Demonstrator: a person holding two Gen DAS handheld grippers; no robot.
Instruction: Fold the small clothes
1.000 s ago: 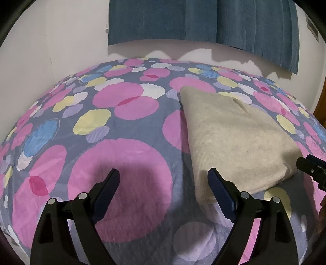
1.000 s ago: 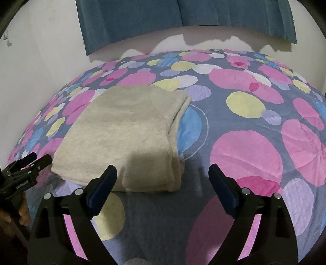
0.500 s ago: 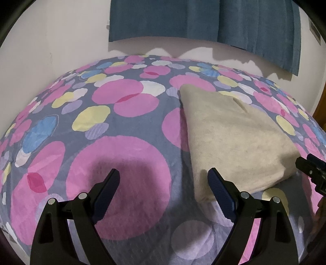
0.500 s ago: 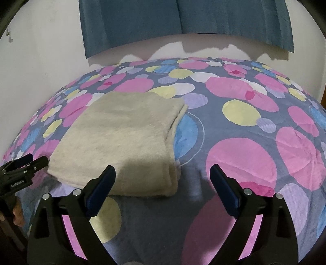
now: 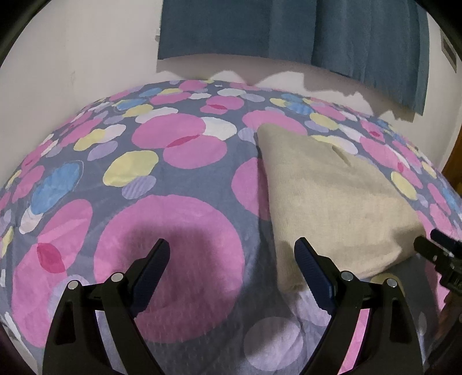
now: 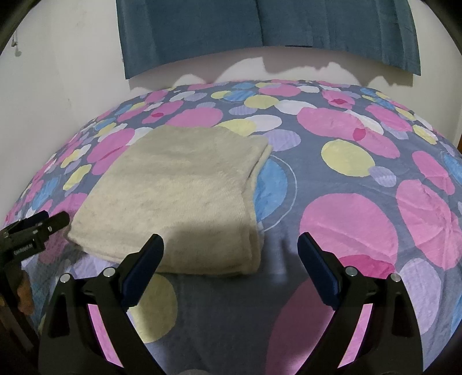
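A beige knit garment (image 5: 329, 196), folded into a thick rectangle, lies flat on the spotted bedsheet (image 5: 179, 230); it also shows in the right wrist view (image 6: 179, 199). My left gripper (image 5: 232, 248) is open and empty, hovering above the sheet just left of the garment's near corner. My right gripper (image 6: 231, 245) is open and empty, hovering at the garment's near right corner. Each gripper shows at the edge of the other's view: the right one (image 5: 439, 253), the left one (image 6: 31, 230).
The bed has a grey sheet with pink, yellow and blue circles. A white wall (image 5: 72, 57) stands behind and to the left of it. A blue curtain (image 6: 260, 26) hangs above the far edge. A brown wooden edge (image 5: 453, 170) shows at far right.
Both grippers have drawn back and up slightly from the garment. Both stay open. The garment has not moved.
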